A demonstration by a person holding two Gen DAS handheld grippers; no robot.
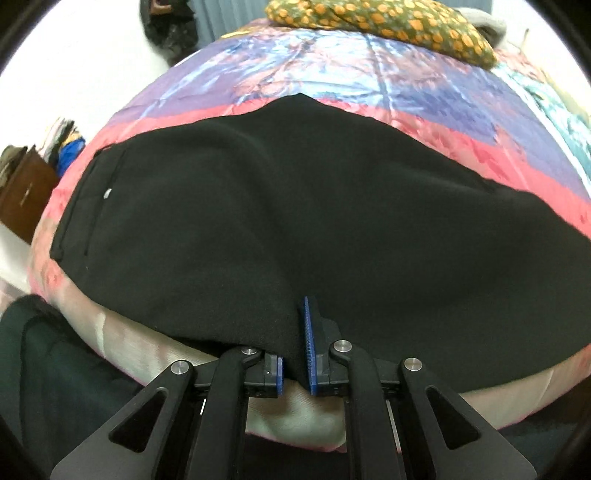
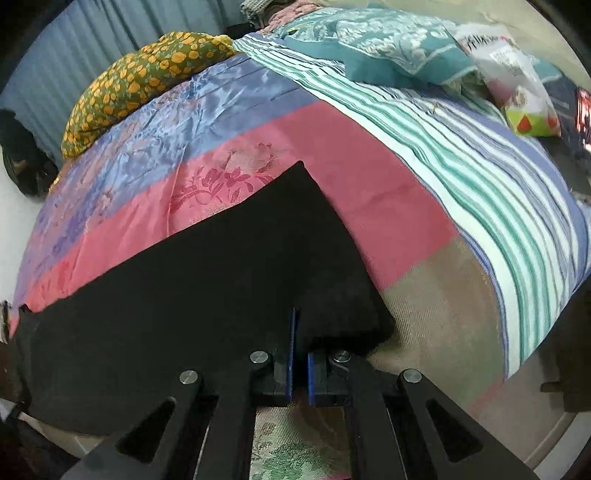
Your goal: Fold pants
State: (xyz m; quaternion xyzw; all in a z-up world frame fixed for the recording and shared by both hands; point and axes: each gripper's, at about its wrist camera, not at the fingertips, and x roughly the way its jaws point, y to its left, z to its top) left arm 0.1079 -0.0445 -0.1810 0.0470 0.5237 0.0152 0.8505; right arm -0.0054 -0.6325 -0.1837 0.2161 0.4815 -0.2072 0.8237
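Note:
Black pants [image 1: 277, 221] lie spread across a colourful bed cover [image 1: 332, 66]. The waistband with a pocket seam is at the left in the left wrist view. My left gripper [image 1: 295, 354] is shut on the near edge of the pants, with black cloth pinched between the blue pads [image 1: 308, 339]. In the right wrist view the pants [image 2: 203, 302] run to the left, and their leg end lies near the gripper. My right gripper [image 2: 300, 354] is shut on the near corner of that leg end.
A green cloth with orange dots [image 1: 388, 26] lies at the far side of the bed. A striped sheet [image 2: 461, 177] and a teal pillow [image 2: 388, 44] lie to the right. A brown cabinet [image 1: 22, 192] stands at the left, off the bed.

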